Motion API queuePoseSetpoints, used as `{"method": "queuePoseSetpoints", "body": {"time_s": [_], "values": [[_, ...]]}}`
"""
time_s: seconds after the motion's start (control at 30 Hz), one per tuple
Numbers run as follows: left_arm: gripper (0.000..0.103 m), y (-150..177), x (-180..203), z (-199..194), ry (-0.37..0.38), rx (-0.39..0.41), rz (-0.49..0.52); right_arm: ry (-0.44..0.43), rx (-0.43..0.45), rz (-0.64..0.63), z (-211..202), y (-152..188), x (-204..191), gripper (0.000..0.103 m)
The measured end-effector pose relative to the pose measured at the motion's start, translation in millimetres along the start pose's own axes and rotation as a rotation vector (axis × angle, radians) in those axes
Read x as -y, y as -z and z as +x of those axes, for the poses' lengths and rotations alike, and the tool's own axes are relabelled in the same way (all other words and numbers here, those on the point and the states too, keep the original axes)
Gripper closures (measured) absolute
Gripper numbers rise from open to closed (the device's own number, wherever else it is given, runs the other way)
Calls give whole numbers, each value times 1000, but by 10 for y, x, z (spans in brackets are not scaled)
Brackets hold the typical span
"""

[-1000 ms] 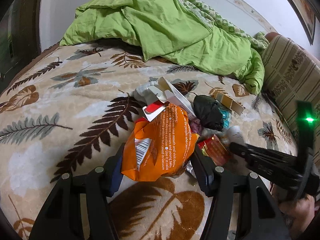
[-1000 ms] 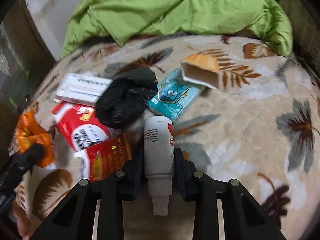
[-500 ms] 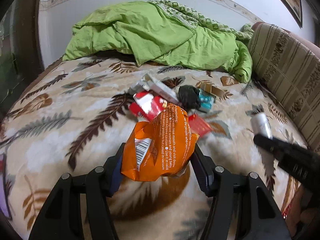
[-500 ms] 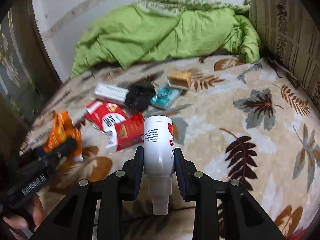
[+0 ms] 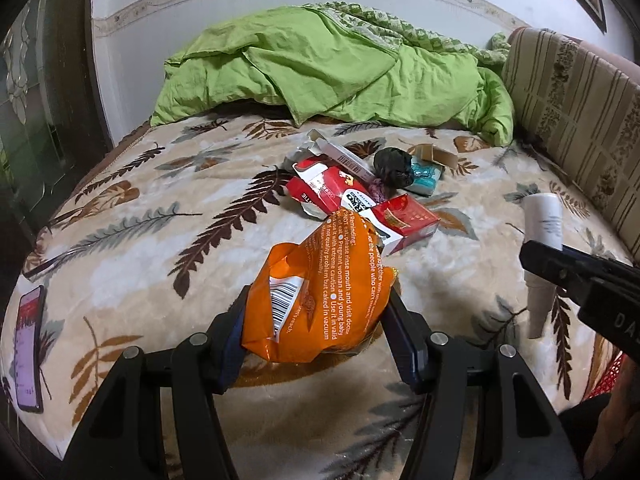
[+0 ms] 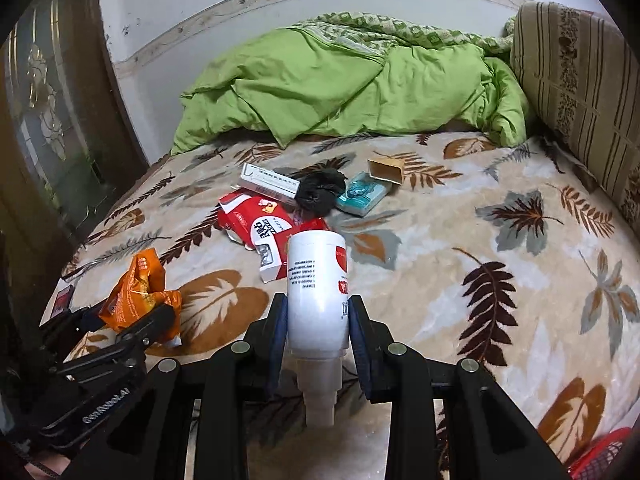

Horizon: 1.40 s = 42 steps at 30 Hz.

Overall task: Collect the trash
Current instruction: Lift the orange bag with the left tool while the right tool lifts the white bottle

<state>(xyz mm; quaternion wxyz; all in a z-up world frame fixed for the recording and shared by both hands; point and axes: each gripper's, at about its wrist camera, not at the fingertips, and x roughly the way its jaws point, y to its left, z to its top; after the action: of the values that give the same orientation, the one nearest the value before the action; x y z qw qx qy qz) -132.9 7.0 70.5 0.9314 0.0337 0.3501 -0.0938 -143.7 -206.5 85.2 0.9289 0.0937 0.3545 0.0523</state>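
My left gripper (image 5: 316,320) is shut on an orange foil wrapper (image 5: 320,292) and holds it above the near edge of the bed. My right gripper (image 6: 318,316) is shut on a white bottle (image 6: 318,288), nozzle toward the camera. The bottle (image 5: 542,224) and the right gripper show at the right of the left wrist view; the wrapper (image 6: 138,292) shows at the left of the right wrist view. More trash lies mid-bed: red boxes (image 5: 336,196), a white carton (image 6: 270,182), a black bag (image 5: 394,166), a teal packet (image 6: 362,194), a small cardboard box (image 6: 386,170).
A leaf-patterned blanket (image 6: 500,248) covers the bed. A green duvet (image 5: 328,64) is heaped at the far end. A striped cushion (image 5: 572,120) lines the right side. A phone (image 5: 28,344) lies at the near left edge. A red basket rim (image 6: 600,454) shows low right.
Both grippers have pulled back and up from the trash pile, carrying the wrapper and the bottle. The pile now lies farther away.
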Motion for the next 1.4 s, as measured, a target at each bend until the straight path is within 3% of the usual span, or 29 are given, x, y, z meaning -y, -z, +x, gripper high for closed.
{"method": "queuePoseSetpoints", "body": {"time_s": [1.4], "values": [[42,-36,-29,92,-20,-7,3,3,-22,-20,72,1,-36,71]]}}
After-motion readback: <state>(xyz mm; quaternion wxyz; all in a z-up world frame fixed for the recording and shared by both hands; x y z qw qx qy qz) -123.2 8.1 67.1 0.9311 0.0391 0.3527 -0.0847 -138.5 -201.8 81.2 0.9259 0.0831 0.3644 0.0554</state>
